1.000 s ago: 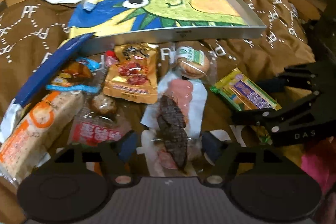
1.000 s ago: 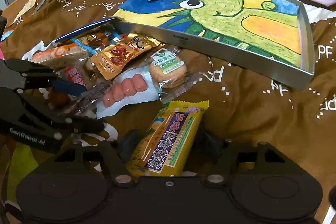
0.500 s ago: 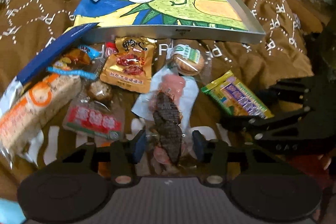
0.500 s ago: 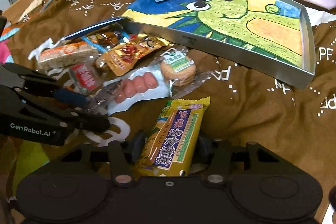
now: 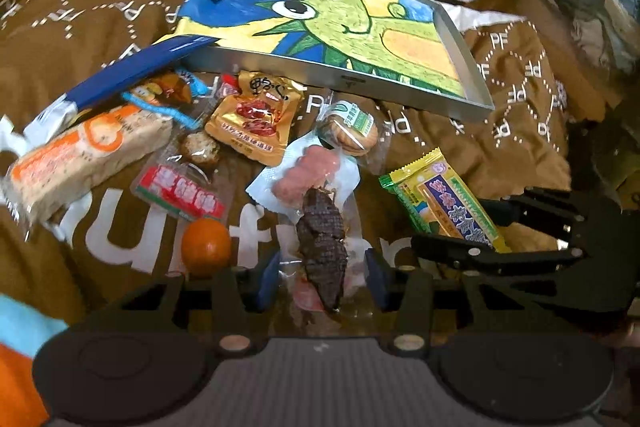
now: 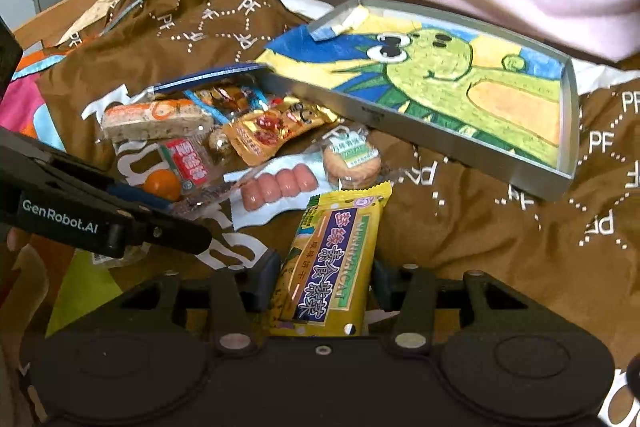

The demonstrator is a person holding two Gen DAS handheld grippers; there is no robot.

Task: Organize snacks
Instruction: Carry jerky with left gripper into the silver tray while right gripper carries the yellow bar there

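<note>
Yellow seaweed snack pack [image 6: 332,259] lies lengthwise between right gripper [image 6: 324,287] fingers, pinched; dark dried-meat packet [image 5: 322,243] likewise gripped by left gripper [image 5: 320,279]. Dinosaur tray [image 6: 568,131] ahead, nearer right; both on brown bedspread [image 6: 460,227].

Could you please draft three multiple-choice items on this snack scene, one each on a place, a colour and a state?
1. Where does the small orange fruit lie?
A. In the tray
B. On the brown cloth, near the left hand-held gripper
C. On top of the round biscuit pack

2. What is the main colour of the packet between the right hand-held gripper's fingers?
A. Yellow
B. Red
C. White

3. What is the state of the metal tray?
A. Piled with snacks
B. Turned upside down
C. Holding no snack packets

Answers: 1 B, it sits on the cloth just ahead of the left fingers; 2 A, its wrapper is yellow with a purple panel; 3 C, the whole dinosaur drawing shows.
</note>
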